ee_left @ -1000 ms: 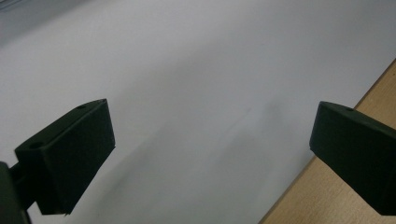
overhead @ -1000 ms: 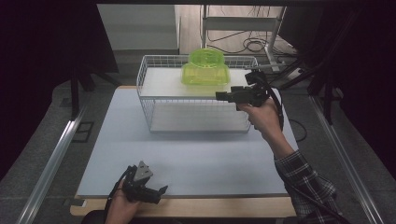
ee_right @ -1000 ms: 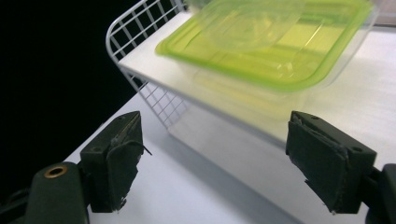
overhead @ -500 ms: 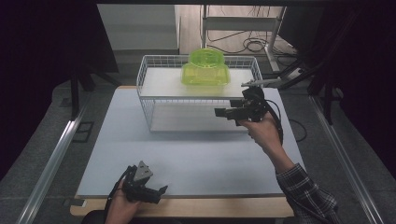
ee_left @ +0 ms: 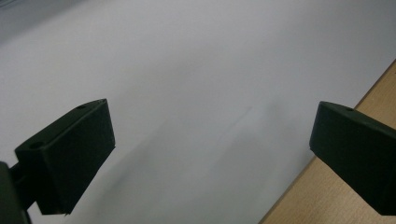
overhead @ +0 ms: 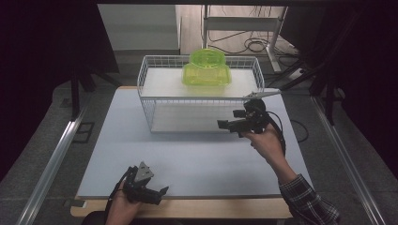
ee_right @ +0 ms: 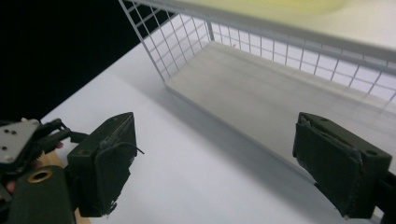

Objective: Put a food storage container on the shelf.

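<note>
Left gripper at the table's near edge, jaws apart and empty, right gripper jaws apart beside the white wire basket, green container on its upper level, open mat between.

Wooden table w/ white mat; wire basket on mat, far edge.

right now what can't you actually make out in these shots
- Green container in the wire basket, high view: what is inside it cannot be told; its tinted walls and small size hide that.
- Same container, right gripper view: cut off by the top edge and blurred to a yellowish smear.
- Right gripper, high view: too small to judge the jaw gap; its own view shows the jaws apart.
- Left gripper, high view: partly hidden by the hand.
</note>
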Motion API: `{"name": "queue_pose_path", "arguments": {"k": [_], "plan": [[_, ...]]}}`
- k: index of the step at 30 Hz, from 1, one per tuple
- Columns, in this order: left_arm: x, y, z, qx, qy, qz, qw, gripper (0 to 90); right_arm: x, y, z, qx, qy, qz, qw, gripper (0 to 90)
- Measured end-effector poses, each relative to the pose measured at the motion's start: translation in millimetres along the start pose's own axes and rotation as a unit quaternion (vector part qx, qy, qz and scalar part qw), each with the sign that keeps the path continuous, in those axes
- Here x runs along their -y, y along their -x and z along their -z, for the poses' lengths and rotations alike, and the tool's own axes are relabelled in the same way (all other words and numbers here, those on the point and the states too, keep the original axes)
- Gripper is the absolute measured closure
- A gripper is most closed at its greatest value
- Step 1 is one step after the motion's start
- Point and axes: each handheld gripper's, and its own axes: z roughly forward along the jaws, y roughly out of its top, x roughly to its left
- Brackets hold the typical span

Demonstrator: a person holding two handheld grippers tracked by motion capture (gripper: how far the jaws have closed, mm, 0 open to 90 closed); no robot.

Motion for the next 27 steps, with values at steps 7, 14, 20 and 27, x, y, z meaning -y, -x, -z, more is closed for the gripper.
{"name": "queue_pose_path", "arguments": {"k": [7, 14, 20, 27], "plan": [[0.0, 0.0, 0.1, 0.0, -0.001, 0.001, 1.0, 0.0, 18.2, 5.0, -5.0, 0.022, -0.013, 0.014, 0.9996, 10.6], [0.1, -0.1, 0.4, 0.001, 0.002, 0.003, 1.0, 0.0, 34.7, 9.2, -7.0, 0.033, -0.016, 0.018, 0.9992, 8.0], [0.1, 0.0, 0.6, 0.001, 0.002, 0.003, 1.0, 0.0, 49.0, 9.9, -8.0, 0.046, -0.022, 0.031, 0.9982, 5.4], [0.0, -0.1, 0.7, 0.0, 0.002, 0.003, 1.0, 0.0, 69.2, 11.6, -11.7, 0.063, -0.03, 0.036, 0.9969, 3.3]]}}
